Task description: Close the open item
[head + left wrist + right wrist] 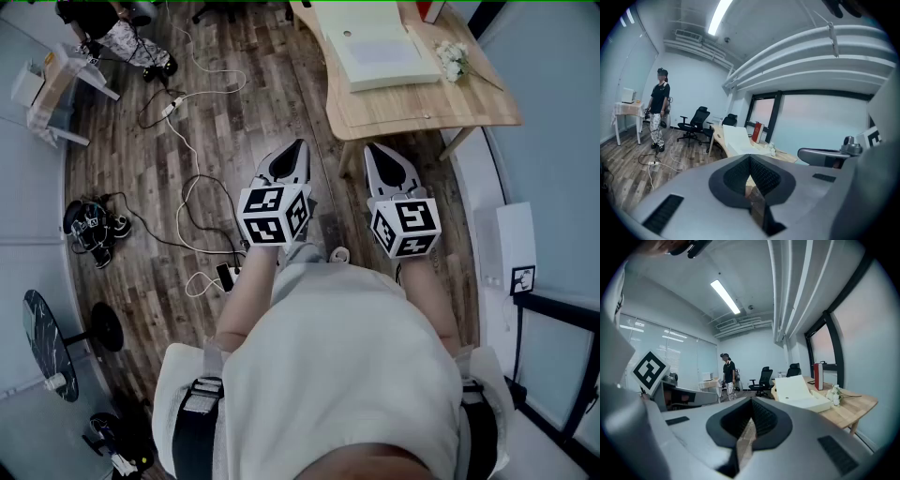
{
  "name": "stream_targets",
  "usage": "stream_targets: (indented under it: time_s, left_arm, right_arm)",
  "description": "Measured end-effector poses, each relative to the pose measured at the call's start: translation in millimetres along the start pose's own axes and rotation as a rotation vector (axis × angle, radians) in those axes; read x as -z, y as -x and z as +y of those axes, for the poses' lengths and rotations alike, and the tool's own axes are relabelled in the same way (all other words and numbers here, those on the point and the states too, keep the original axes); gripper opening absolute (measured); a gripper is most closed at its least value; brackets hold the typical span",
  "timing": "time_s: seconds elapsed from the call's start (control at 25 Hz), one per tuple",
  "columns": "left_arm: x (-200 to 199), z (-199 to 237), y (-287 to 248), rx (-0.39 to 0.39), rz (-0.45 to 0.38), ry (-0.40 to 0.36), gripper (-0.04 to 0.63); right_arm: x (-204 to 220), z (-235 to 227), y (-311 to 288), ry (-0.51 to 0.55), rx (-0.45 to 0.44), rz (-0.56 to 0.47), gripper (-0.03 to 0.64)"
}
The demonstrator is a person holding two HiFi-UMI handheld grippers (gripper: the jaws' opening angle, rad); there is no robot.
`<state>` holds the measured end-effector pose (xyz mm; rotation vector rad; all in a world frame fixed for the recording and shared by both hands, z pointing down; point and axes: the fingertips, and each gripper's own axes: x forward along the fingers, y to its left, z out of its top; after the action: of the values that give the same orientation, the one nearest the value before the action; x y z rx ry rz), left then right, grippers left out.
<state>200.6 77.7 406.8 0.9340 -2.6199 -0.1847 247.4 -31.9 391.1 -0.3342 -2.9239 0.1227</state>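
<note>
A white box (380, 47) with its lid raised lies on the light wooden desk (469, 103) at the top of the head view. It also shows ahead in the left gripper view, as the box (736, 140), and in the right gripper view, as the box (801, 394). My left gripper (298, 145) and right gripper (375, 148) hover side by side over the floor, short of the desk's near edge. Both point toward the desk. The left gripper (750, 157) and the right gripper (751, 401) each have their jaws shut with nothing between them.
A red upright book (818, 376) and white flowers (453, 58) share the desk. Cables and a power strip (171, 108) trail over the wood floor on the left. A person (728, 376) stands far back near office chairs (696, 123) and a white table (56, 84).
</note>
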Motion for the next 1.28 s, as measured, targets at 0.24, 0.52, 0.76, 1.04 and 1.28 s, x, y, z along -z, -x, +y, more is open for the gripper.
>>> stream_targets:
  time_s: [0.24, 0.52, 0.76, 1.04, 1.28]
  left_arm:
    - [2.0, -11.8, 7.6, 0.009, -0.004, 0.004, 0.02]
    - [9.0, -17.3, 16.2, -0.016, 0.008, 0.032, 0.019]
    - [12.3, -22.0, 18.2, -0.013, 0.024, 0.044, 0.02]
    - [8.1, -18.1, 16.2, -0.029, 0.006, 0.035, 0.02]
    - [-2.9, -14.5, 4.5, -0.029, -0.011, 0.053, 0.019]
  right_arm:
    - [1.4, 4.6, 13.4, -0.002, -0.021, -0.01, 0.018]
    - [4.7, 4.3, 21.4, 0.002, -0.042, -0.008, 0.018]
    - [4.9, 4.4, 21.6, -0.007, -0.073, -0.007, 0.018]
    - [10.5, 5.9, 14.1, -0.01, -0.102, 0.002, 0.02]
    - [9.0, -1.5, 4.6, 0.004, -0.109, 0.015, 0.019]
